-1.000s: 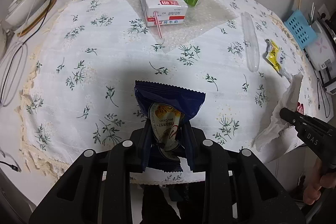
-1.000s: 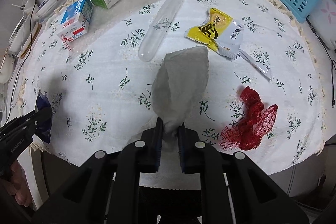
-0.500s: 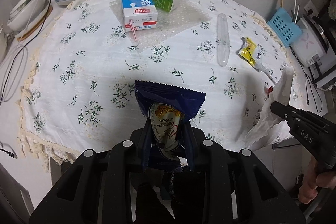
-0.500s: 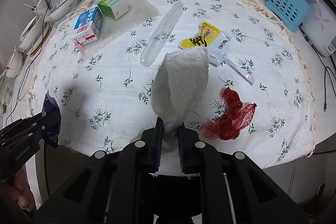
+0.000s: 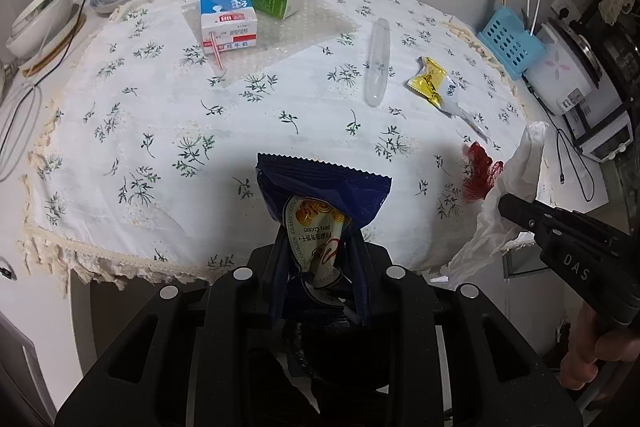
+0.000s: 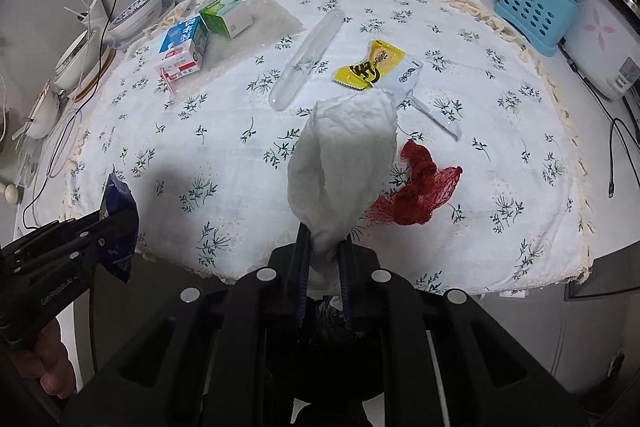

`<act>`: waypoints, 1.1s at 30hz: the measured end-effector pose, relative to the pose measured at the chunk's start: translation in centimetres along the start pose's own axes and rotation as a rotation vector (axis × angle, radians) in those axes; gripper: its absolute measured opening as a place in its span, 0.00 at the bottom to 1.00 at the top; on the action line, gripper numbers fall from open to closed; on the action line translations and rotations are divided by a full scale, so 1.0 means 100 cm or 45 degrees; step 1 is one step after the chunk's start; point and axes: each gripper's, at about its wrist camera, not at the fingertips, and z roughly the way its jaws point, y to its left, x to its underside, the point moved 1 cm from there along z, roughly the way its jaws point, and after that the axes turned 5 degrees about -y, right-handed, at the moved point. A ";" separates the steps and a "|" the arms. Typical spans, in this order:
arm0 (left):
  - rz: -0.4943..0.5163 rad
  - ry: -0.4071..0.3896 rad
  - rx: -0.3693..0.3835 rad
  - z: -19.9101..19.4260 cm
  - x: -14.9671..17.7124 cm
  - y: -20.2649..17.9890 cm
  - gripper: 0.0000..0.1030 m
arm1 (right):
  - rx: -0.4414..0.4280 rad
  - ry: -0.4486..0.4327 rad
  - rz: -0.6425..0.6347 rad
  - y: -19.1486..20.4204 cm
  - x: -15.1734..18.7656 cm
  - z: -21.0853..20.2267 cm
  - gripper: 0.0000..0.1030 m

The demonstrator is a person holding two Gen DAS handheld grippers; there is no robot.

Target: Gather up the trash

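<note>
Left wrist view: the left gripper [image 5: 320,251] is clenched on a blue cookie wrapper [image 5: 322,195] at lower centre, clear of the worktop [image 5: 160,131]. In the right wrist view the right gripper [image 6: 323,259] pinches a crumpled white tissue [image 6: 344,155] at centre frame. Both grips catch only the bottom ends, so either piece could slip free in transit. Red mesh [image 6: 420,187], a yellow sachet [image 6: 372,69] and cartons [image 6: 184,47] remain uncollected.
</note>
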 end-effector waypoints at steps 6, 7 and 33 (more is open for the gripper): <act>0.020 0.006 -0.008 0.001 0.012 -0.009 0.26 | -0.008 0.013 0.004 -0.005 0.013 -0.003 0.12; 0.020 0.008 -0.006 0.002 0.014 -0.010 0.26 | -0.008 0.015 0.004 -0.006 0.016 -0.003 0.12; 0.015 0.067 -0.034 0.012 0.089 -0.033 0.26 | -0.024 0.086 -0.022 -0.025 0.083 -0.004 0.12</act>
